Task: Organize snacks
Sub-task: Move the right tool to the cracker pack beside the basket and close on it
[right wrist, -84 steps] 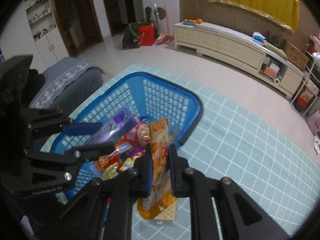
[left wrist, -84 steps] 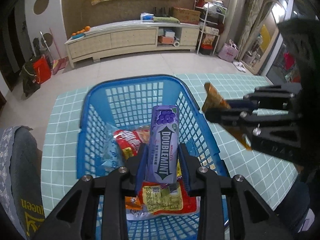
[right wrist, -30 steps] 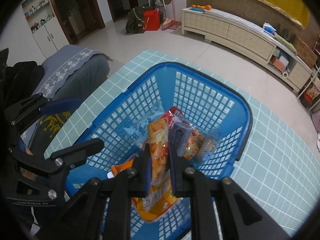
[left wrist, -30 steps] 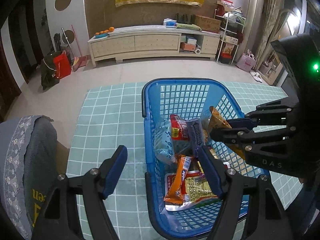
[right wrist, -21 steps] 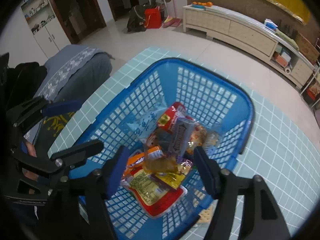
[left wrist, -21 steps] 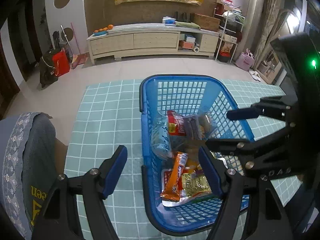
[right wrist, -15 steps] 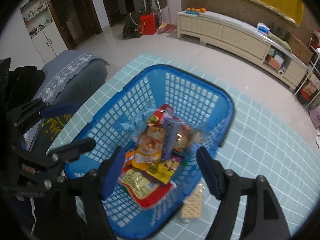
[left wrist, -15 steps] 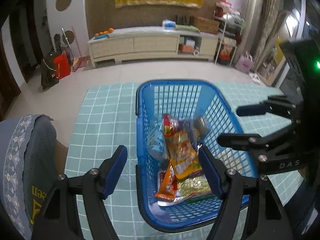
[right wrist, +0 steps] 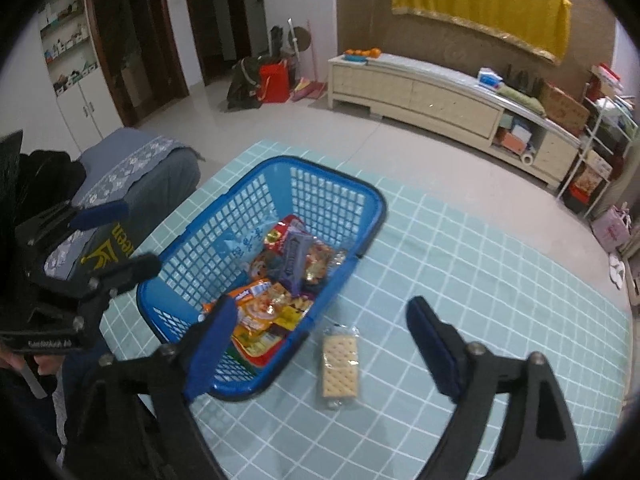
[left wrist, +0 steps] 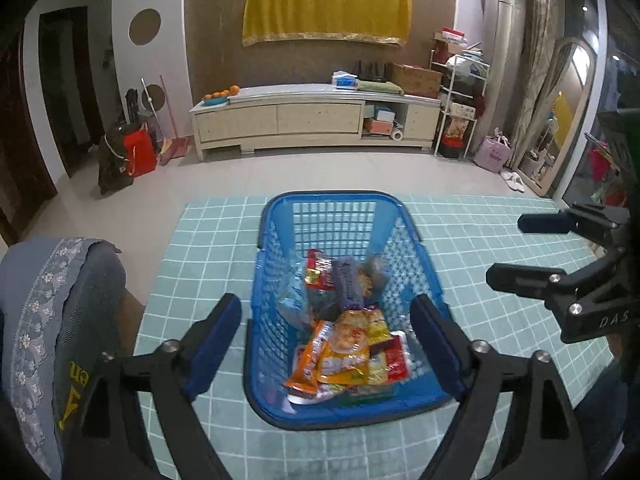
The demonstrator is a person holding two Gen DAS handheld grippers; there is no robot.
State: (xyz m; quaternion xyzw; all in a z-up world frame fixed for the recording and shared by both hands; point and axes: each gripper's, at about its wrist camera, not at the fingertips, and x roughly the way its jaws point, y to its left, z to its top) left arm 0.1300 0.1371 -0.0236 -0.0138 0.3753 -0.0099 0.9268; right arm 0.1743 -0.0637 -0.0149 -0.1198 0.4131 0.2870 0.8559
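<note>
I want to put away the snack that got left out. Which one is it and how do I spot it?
Find the blue basket on the green checked tablecloth. Just outside its near right wall lies a clear cracker pack, flat on the cloth. It is the only snack not piled inside the basket.

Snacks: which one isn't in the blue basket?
The cracker packet. It lies alone on the checked tablecloth beside the blue basket, while every other snack is piled inside.

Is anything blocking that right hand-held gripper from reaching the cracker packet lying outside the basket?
Nothing visible. The cracker packet lies on bare tablecloth beside the blue basket, and the open right hand-held gripper hangs above it.
</note>
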